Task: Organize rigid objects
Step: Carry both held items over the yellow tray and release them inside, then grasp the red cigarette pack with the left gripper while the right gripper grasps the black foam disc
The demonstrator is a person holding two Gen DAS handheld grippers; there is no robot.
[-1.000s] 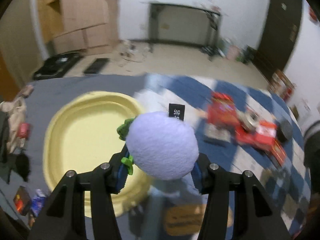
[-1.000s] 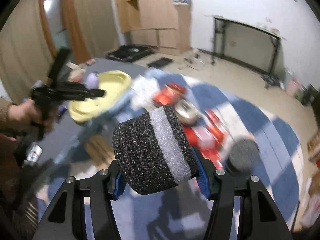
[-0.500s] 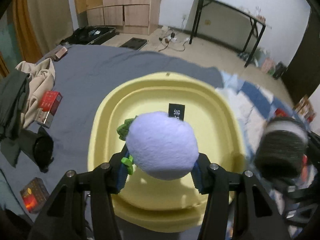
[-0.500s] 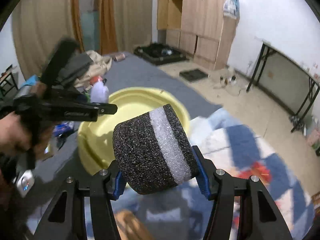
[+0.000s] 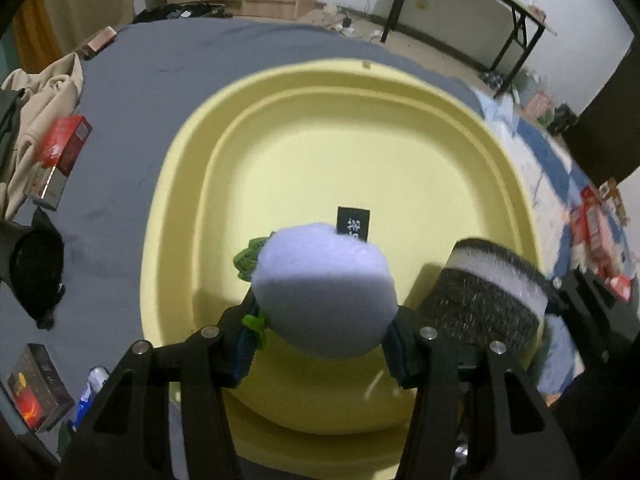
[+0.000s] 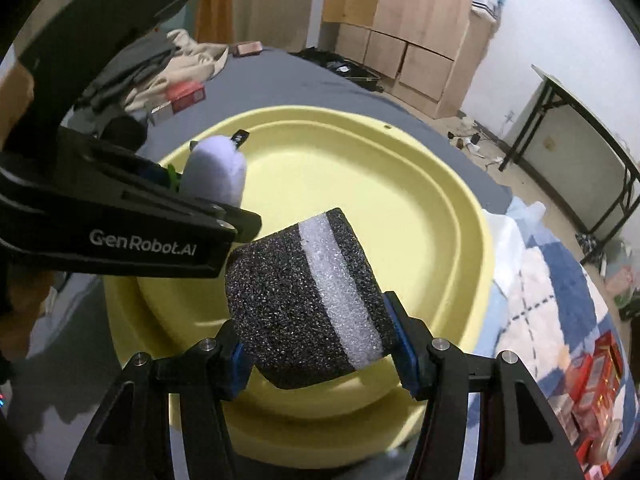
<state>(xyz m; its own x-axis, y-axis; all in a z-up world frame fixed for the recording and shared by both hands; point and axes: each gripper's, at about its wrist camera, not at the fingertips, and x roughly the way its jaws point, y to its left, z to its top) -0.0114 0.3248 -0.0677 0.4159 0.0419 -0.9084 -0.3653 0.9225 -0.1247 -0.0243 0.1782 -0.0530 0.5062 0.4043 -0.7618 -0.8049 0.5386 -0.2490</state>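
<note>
One grey bedspread fills the scene, and on it sits one big yellow tray, rim rounded, floor bare. To the right lies one blue-and-white checked blanket, with a cluster of red boxes at its far right edge, too bunched to count. Left of the tray there's a heap of clothing, one red-and-silver box against it, and one dark box with an orange print nearer in.

Two grippers over the tray now. The right gripper is clamped on one black foam cylinder with a single white band, held above the tray's near right side. The left gripper has its fingers squeezed on one lavender plush ball with green bits and one black tag, just left of the cylinder, above the tray's near middle.
</note>
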